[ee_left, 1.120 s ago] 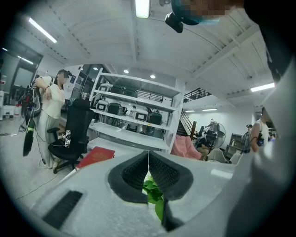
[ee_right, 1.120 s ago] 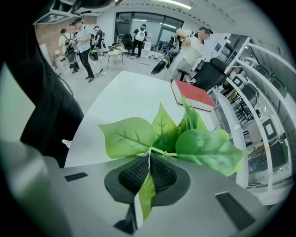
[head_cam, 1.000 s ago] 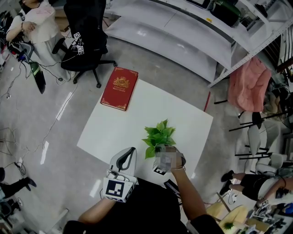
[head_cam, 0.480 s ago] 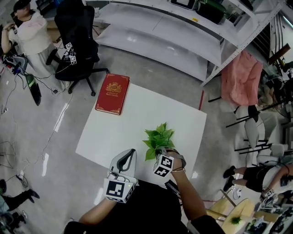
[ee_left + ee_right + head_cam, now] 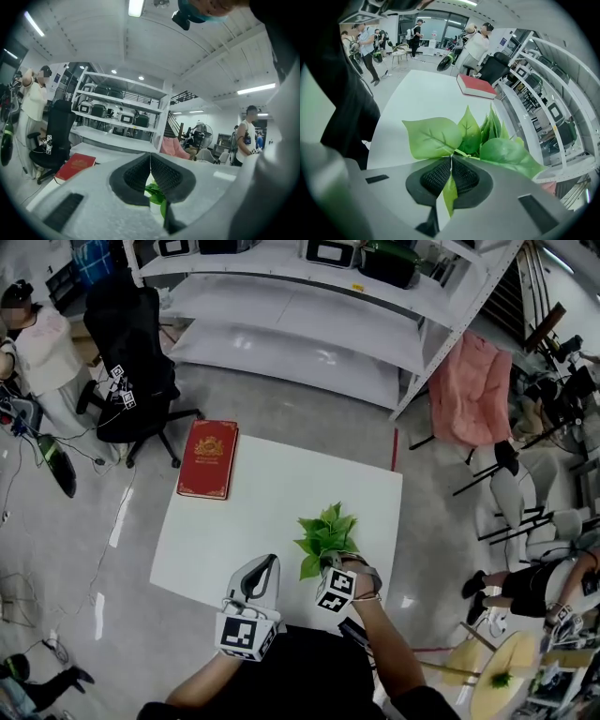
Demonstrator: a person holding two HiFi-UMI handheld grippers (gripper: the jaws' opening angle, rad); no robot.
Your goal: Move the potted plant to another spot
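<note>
The right gripper (image 5: 451, 159) has its jaws closed. The pads meet at the tips on the thin stem where the leaves of the plant (image 5: 468, 136) spread out, and one leaf hangs in the gap just behind the tips. In the head view this gripper (image 5: 330, 564) sits at the base of the plant (image 5: 326, 532), on the side away from the book (image 5: 207, 458), and hides the pot. I cannot tell whether the pot rests on the bench (image 5: 262, 512).

The plant is well apart from the book, diagonally across the bench from it, near the edge closest to the person.

The left gripper (image 5: 150, 157) is also closed, pads touching, with nothing between them. It (image 5: 266, 564) hovers beside the plant at the same near edge, also well apart from the book.
</note>
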